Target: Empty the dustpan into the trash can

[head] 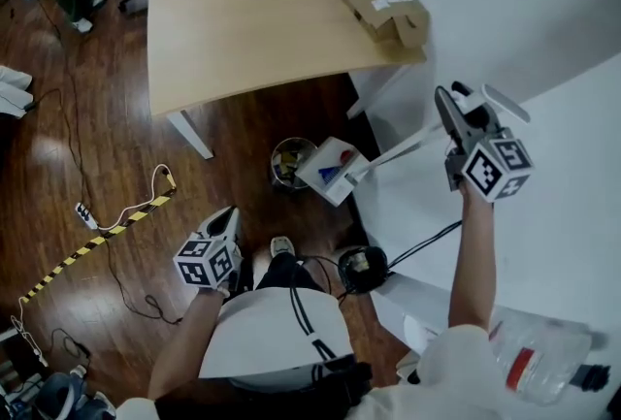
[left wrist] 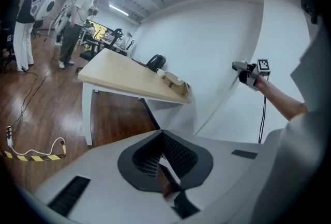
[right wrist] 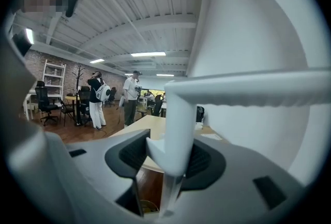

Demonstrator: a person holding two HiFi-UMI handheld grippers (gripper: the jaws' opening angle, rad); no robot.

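My right gripper (head: 464,113) is shut on the long handle of a white dustpan (head: 332,172). The handle slants down to the left, and the pan, with a red and blue mark on it, hangs tilted right beside a small round trash can (head: 288,162) on the floor. In the right gripper view the white handle (right wrist: 175,135) stands clamped between the pads, and the can's rim (right wrist: 145,206) shows below. My left gripper (head: 226,218) hangs low over the floor, shut and holding nothing; its pads (left wrist: 176,153) meet. It also sees my right gripper (left wrist: 251,71).
A light wooden table (head: 233,11) with a cardboard box (head: 386,6) stands behind the can. White walls (head: 543,40) are at the right. A cable and striped tape (head: 116,224) lie on the floor at left. A plastic bottle (head: 539,360) is at lower right.
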